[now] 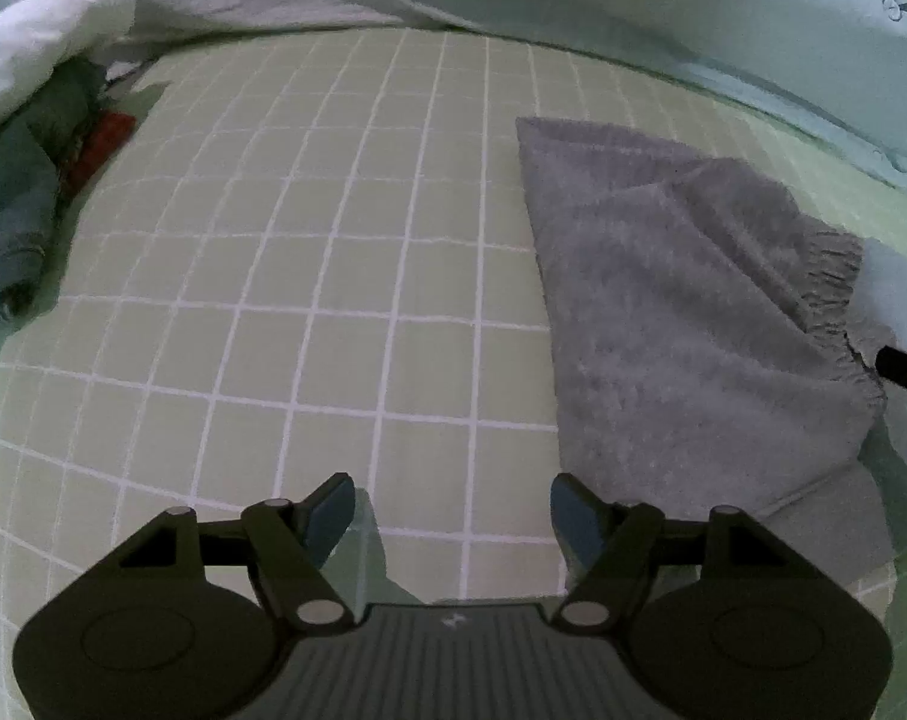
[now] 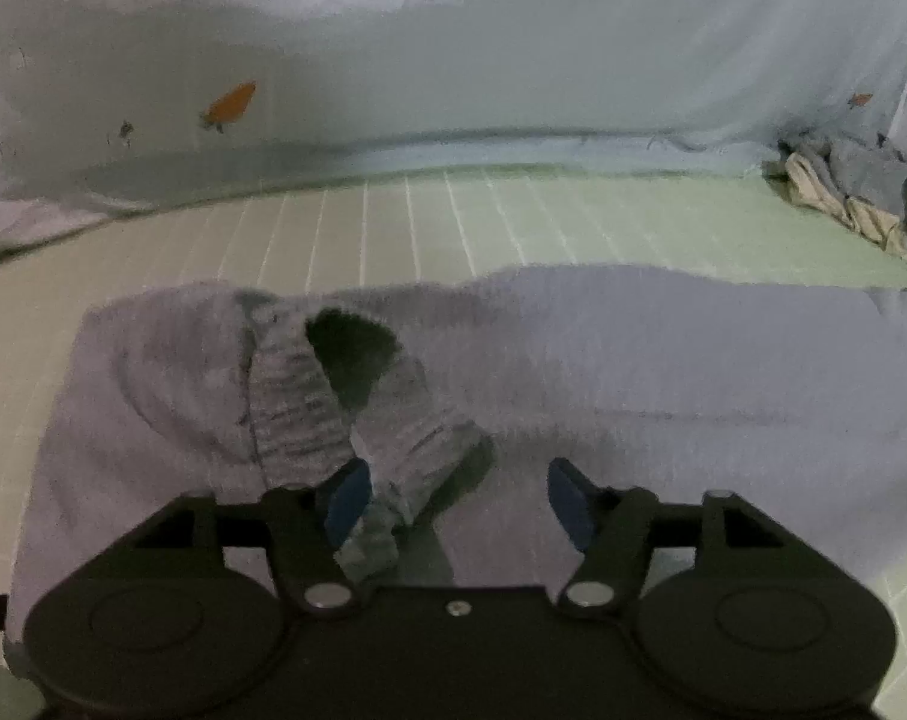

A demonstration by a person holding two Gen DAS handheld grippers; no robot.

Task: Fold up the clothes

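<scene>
The grey garment [image 2: 573, 360] lies spread on the checked bed sheet [image 1: 333, 240], its ribbed cuff [image 2: 309, 396] bunched up and drooping between the fingers of my right claw [image 2: 459, 498]. That claw is released: the cuff brushes the left pad [image 2: 348, 495], but the right pad stands clear, so nothing is pinched. If I lift now, I expect the cuff to slide off and drop in a crumple, spoiling the fold line. If I clench here, I may catch only one layer of the rib and drag the piece askew. My left claw [image 1: 453, 516] is also released and empty, over bare sheet beside the garment's near corner, so nothing pins the cloth; a pull from the right could shift all of it. The clothes pile [image 1: 21, 210] at the sheet's edge is well apart.
</scene>
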